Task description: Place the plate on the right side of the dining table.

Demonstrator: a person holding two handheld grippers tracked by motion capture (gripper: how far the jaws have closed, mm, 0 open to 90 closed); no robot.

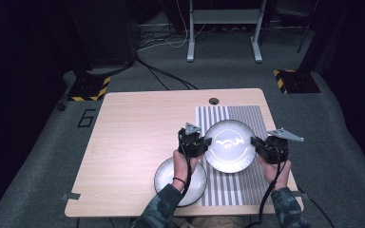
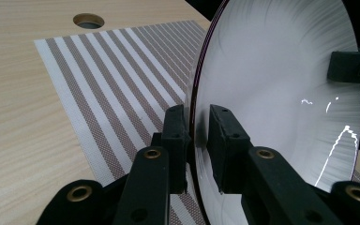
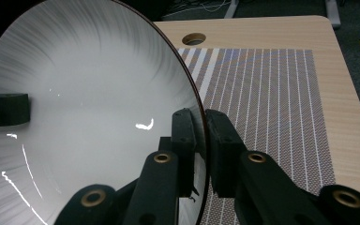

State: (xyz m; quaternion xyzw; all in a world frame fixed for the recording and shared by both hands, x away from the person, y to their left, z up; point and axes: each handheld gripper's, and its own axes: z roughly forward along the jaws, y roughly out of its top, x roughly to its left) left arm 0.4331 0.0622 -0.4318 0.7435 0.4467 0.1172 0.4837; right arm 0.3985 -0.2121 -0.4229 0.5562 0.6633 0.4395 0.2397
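A glossy white plate with a dark rim [image 1: 229,145] hangs just above the striped placemat [image 1: 256,118], held from both sides. My left gripper [image 1: 208,141] is shut on its left rim; in the left gripper view the jaws pinch the plate [image 2: 281,84] edge, my left gripper [image 2: 198,136] clamped tight. My right gripper [image 1: 254,141] is shut on the right rim, and the right gripper view shows the plate [image 3: 84,108] between my right gripper [image 3: 201,140] jaws. A second white plate [image 1: 164,178] lies on the table under the left forearm.
The placemat [image 2: 117,79] covers the right part of the wooden table [image 1: 138,128]. A round cable hole [image 1: 214,101] sits at the table's far edge. Beyond the table are a white stand's legs [image 1: 223,28], cables and hazard-striped bases [image 1: 90,89] on grey carpet.
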